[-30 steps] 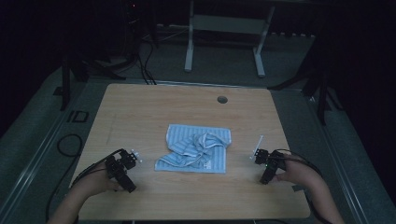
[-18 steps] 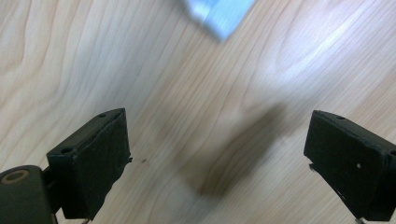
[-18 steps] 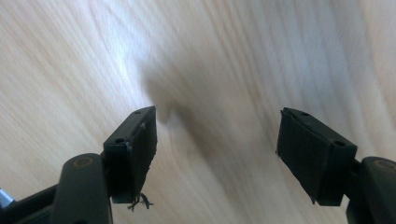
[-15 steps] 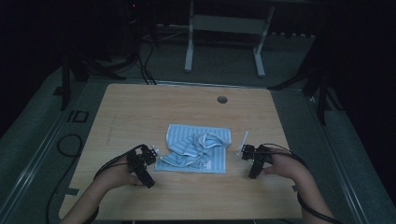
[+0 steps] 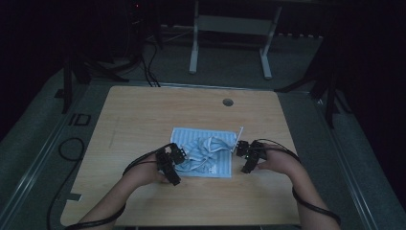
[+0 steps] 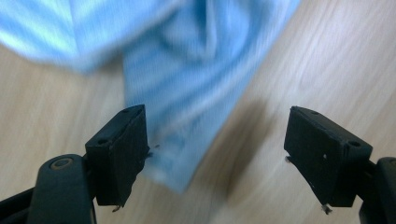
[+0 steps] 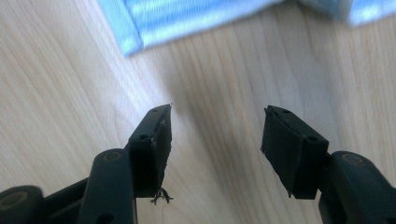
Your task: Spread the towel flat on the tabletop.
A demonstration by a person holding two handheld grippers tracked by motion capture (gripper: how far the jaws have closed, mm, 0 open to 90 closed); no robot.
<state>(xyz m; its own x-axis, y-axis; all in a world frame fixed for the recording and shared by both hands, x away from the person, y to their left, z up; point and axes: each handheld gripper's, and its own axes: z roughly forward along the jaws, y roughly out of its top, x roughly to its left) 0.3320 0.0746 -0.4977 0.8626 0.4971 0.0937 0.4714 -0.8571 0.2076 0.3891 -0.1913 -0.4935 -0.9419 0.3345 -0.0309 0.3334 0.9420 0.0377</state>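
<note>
Two grippers closing in | crumpled light-blue striped cloth [image 5: 203, 152] lying mid-counter [image 5: 143, 115] | left gripper [image 6: 217, 140] fingers apart, closing, straddling a cloth corner | right gripper [image 7: 215, 135] fingers apart, closing over bare wood beside the edge | risk: right is pinching short, missing fabric.

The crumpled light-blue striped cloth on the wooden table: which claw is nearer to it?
Left. The left claw has a corner of the light-blue striped cloth between its open jaws; the right claw hovers over bare wood just off its edge.
</note>
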